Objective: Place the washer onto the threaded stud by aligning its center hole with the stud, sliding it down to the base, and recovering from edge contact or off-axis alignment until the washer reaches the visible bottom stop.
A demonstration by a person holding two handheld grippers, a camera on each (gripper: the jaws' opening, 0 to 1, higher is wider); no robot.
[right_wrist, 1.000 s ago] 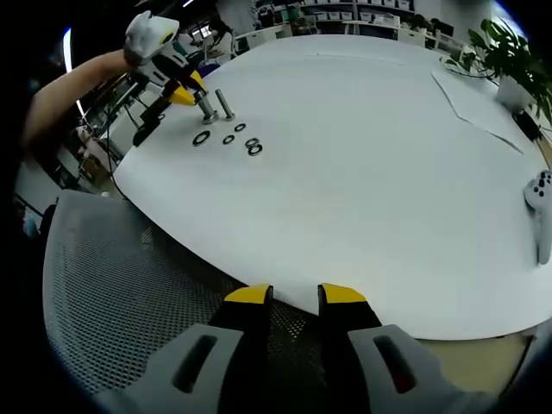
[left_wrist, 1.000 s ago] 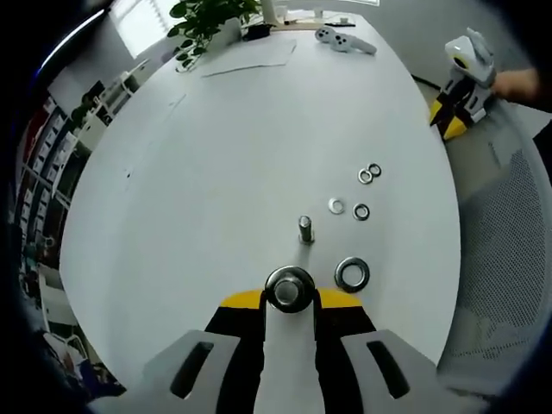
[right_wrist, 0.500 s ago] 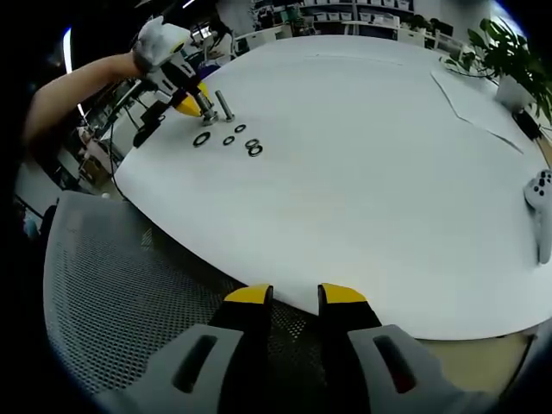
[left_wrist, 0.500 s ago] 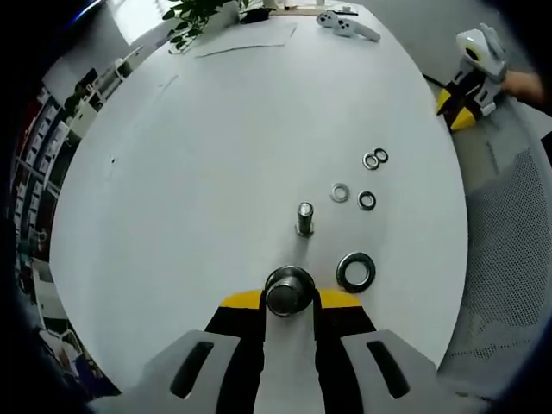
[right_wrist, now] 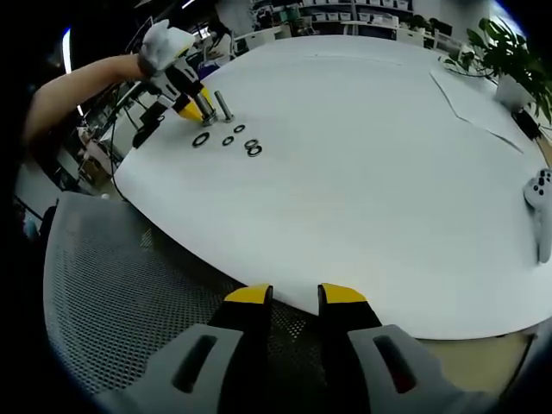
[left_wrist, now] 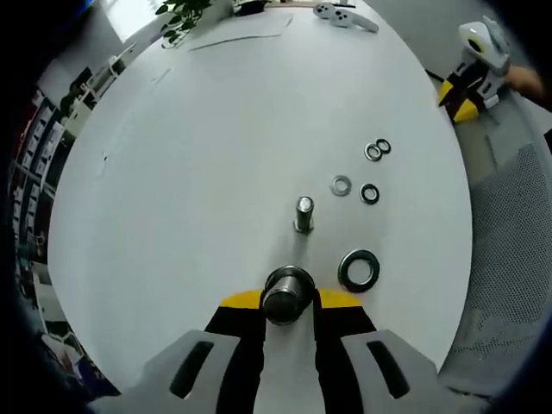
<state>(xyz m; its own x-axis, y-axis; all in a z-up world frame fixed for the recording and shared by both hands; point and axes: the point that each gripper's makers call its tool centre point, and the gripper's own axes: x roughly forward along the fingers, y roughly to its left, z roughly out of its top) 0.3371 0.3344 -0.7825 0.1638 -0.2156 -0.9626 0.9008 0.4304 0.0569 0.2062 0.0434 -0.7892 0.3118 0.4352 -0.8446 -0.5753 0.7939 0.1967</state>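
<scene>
Washers are lying scattered on the white worktop (left_wrist: 190,172) ahead of our left hand-held gripper (left_wrist: 289,302), whose yellow-tipped jaws are clamped on a thick metal stud piece (left_wrist: 288,293) with a ring-like top. Just beyond it in the left gripper view a second threaded stud (left_wrist: 303,214) is standing upright on the worktop, apart from the held piece. To the side of our jaws the large dark washer (left_wrist: 358,270) is lying flat, near the held piece but not touching it. Farther off we are seeing a pale small washer (left_wrist: 341,185), a dark small washer (left_wrist: 369,193) just beside it, and a pair of small rings (left_wrist: 377,149) touching each other — none of them between the jaws and the upright stud.

Our right hand-held gripper (right_wrist: 293,297) is hanging over the worktop's near edge with its jaws apart and nothing between them, above the mesh back of a chair (right_wrist: 112,293). From the right gripper view we are seeing the gloved hand (right_wrist: 164,43) gripping the left tool beside the two studs. Well apart, a game controller (right_wrist: 541,203), a sheet of paper (right_wrist: 474,95) and a potted plant (right_wrist: 513,47) are sitting at the far side.
</scene>
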